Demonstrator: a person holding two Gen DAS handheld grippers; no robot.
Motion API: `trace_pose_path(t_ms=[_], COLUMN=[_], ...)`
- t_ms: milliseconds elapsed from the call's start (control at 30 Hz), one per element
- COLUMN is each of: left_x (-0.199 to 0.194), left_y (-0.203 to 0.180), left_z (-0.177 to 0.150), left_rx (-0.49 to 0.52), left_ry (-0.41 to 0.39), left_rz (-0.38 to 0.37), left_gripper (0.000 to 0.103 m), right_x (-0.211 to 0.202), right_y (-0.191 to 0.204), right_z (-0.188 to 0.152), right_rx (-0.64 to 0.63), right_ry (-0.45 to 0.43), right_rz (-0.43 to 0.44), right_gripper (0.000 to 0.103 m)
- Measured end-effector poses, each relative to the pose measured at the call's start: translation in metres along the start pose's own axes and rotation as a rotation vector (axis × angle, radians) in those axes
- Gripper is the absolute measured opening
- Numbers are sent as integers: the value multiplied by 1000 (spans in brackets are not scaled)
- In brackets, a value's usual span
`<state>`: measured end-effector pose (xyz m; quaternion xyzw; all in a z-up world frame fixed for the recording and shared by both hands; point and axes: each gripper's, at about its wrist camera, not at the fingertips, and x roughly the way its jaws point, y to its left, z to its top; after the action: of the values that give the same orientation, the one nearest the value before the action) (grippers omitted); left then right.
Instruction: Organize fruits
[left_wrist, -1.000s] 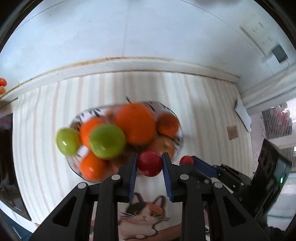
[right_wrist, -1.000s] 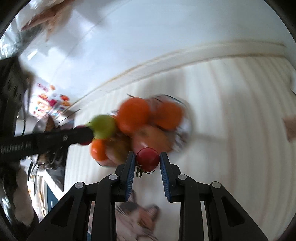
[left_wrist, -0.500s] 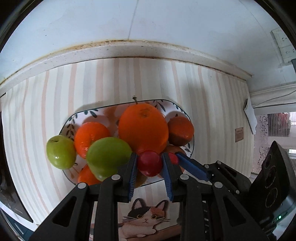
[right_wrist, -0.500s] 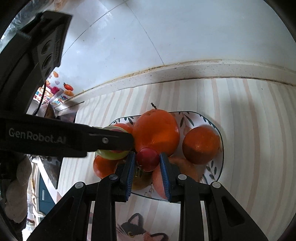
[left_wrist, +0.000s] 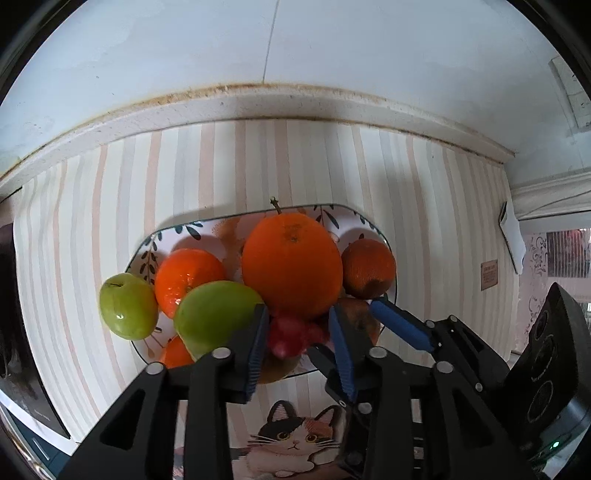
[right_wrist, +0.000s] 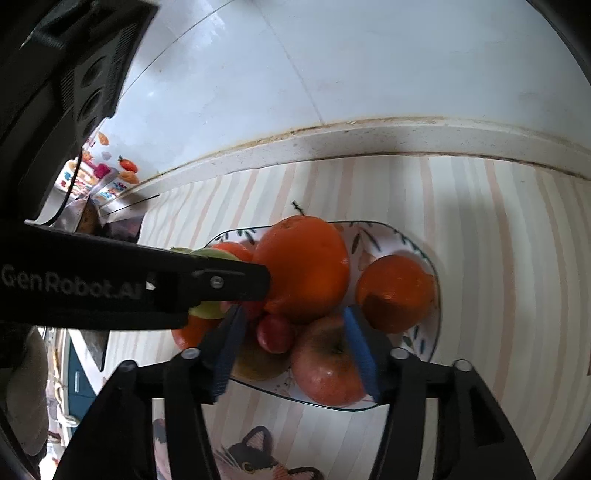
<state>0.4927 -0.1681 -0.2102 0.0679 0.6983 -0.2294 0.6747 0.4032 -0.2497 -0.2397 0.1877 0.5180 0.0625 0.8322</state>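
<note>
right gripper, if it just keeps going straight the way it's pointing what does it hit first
Most likely the small red fruit lying between the open fingers of the right gripper, with the red apple right beside it on the plate. The large orange sits just behind; depth is hard to judge.

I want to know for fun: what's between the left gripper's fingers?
A blurry small red fruit lies in the open left gripper; the left wrist view shows it.

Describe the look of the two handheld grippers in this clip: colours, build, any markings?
Both are matte black plastic. The left gripper and right gripper have angular triangular cut-out linkages, silver pivot screws and ribbed blue finger pads. White "GenRobot.AI" lettering runs along the left one's side. No cables or sleeves visible.
</note>
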Motion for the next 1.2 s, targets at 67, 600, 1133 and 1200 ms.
trace_pose_path(t_ms=[67,600,1133,1200], left_x=[-9,-52,-92,-104], left_y=[0,12,-3,-8], left_z=[-2,-80,-173,-189], left_rx=[-2,-86,-190,-198], left_ry=[-39,-287,-470,-500], left_rz=[16,201,251,254], left_gripper=[52,96,96,96], right_x=[-7,-79,-158,-172], right_y=[-2,-3,28,34], right_z=[0,-23,-55,-62], right_rx=[11,-10,-81,-86], right_ry=[-13,-37,-129,-150], right_rz=[2,-205,-240,-237], right_gripper=[66,97,98,98])
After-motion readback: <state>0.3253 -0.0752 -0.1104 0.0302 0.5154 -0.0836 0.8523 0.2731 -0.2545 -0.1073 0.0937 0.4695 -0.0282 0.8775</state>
